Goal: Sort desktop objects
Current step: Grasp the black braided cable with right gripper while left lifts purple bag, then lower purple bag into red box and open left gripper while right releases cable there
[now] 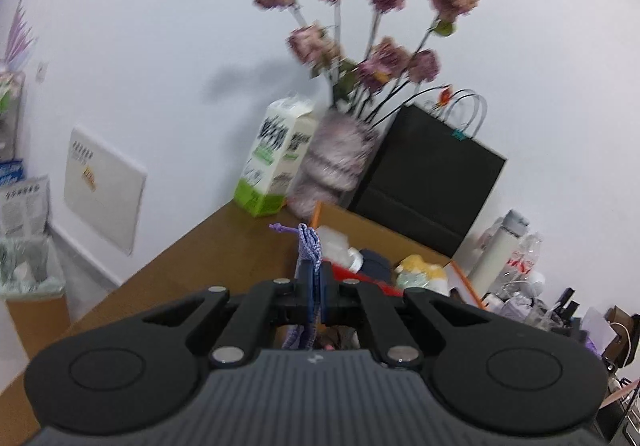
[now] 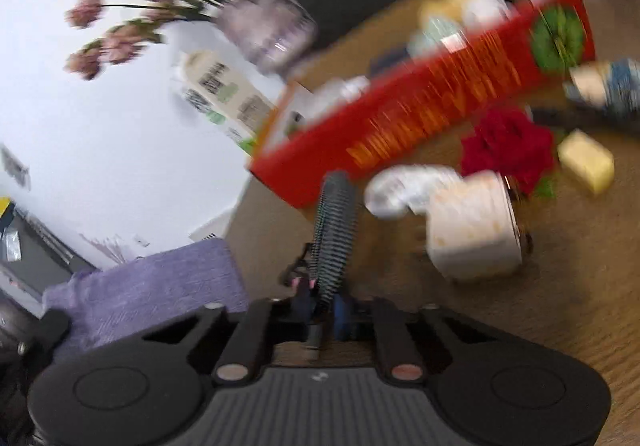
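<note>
My left gripper (image 1: 316,298) is shut on a purple woven pouch (image 1: 309,246) with a drawstring, held above the wooden desk (image 1: 208,246). The pouch also shows in the right wrist view (image 2: 152,286) at lower left. My right gripper (image 2: 324,306) is shut on a dark ribbed comb-like object (image 2: 335,230) that stands up between the jaws. A cardboard box (image 1: 384,234) holds several items, and a red carton (image 2: 420,114) lies across its edge. A red fabric flower (image 2: 508,150), a white patterned container (image 2: 472,230) and a yellow block (image 2: 586,164) lie on the desk.
A vase (image 1: 340,162) of dried pink flowers, a green-and-white milk carton (image 1: 272,158) and a black paper bag (image 1: 428,178) stand against the wall. Bottles (image 1: 504,250) and clutter fill the right. A bin (image 1: 28,266) stands left of the desk.
</note>
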A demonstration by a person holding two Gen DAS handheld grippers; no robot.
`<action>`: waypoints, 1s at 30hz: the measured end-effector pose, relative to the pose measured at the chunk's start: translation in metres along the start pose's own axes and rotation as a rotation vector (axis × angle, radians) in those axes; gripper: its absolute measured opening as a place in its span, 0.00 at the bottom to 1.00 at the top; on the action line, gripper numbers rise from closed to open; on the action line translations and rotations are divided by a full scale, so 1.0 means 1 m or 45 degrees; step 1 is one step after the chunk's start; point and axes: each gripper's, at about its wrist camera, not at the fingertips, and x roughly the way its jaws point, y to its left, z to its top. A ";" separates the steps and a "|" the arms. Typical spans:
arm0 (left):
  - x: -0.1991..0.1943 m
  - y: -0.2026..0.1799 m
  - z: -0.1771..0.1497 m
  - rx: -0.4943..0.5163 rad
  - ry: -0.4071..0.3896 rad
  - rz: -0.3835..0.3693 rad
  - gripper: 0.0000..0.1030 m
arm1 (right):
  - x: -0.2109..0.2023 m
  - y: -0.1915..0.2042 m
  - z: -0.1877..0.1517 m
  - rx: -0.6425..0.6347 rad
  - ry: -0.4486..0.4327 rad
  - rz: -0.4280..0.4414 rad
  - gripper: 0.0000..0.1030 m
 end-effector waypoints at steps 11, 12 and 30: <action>0.078 -0.074 0.090 0.141 0.009 -0.244 0.04 | -0.091 0.045 0.092 -0.215 -0.367 -0.013 0.05; 0.092 -0.081 0.096 0.143 0.030 -0.270 0.04 | -0.093 0.044 0.110 -0.220 -0.395 -0.031 0.05; 0.355 -0.084 0.053 0.254 0.495 0.079 0.31 | 0.052 -0.071 0.247 -0.046 -0.054 0.011 0.05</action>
